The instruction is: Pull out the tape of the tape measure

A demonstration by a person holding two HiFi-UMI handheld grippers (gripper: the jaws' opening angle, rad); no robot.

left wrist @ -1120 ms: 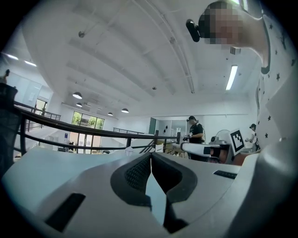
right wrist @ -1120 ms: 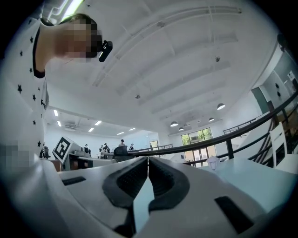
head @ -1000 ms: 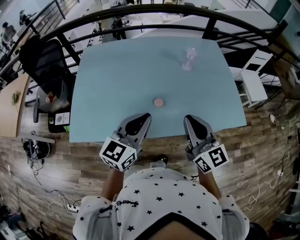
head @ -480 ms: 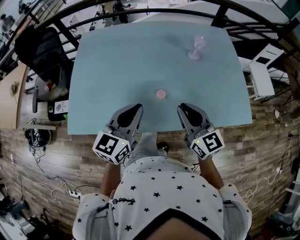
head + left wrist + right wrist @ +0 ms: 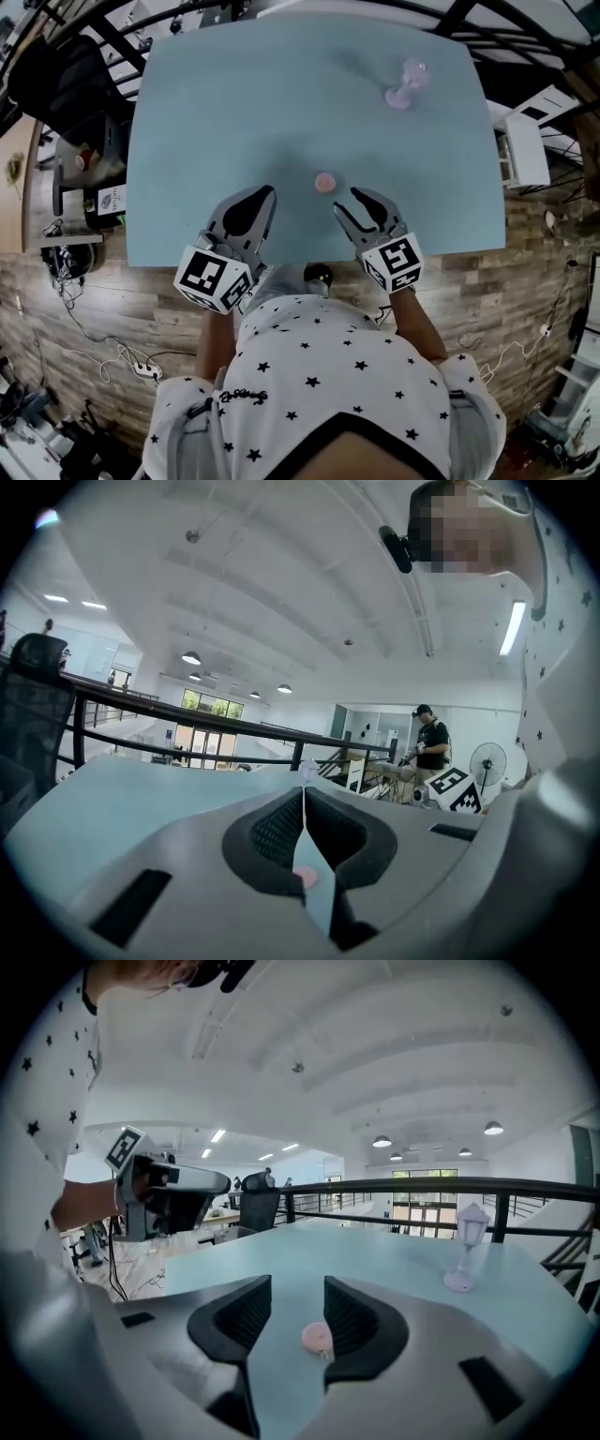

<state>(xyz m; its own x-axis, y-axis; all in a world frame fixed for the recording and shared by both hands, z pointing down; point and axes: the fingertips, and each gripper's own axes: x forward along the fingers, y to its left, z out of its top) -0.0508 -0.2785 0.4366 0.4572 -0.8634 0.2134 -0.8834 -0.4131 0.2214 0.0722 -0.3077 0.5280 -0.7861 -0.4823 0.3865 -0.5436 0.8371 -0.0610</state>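
Note:
A small round pink tape measure (image 5: pixel 324 182) lies flat on the light blue table (image 5: pixel 216 112), near its front edge. My right gripper (image 5: pixel 354 199) hangs just right of it and nearer to me. Its jaws have just been opening and now stand open; in the right gripper view the tape measure (image 5: pixel 317 1337) shows in the gap a little past my right gripper (image 5: pixel 297 1288), untouched. My left gripper (image 5: pixel 265 192) is shut and empty, to the left of the tape measure. In the left gripper view, below my left gripper (image 5: pixel 304 794), a sliver of the tape measure (image 5: pixel 306 877) peeks through the slit.
A pink lantern ornament (image 5: pixel 405 84) stands at the table's far right, also the ornament (image 5: pixel 465 1246) in the right gripper view. A black office chair (image 5: pixel 56 84) is off the left side, a white stool (image 5: pixel 525 141) off the right. Black railing runs behind the table. Cables lie on the wooden floor (image 5: pixel 94 319).
Both grippers have moved forward over the table's front edge towards the tape measure. The right jaws have gone from shut to open. The left stays shut.

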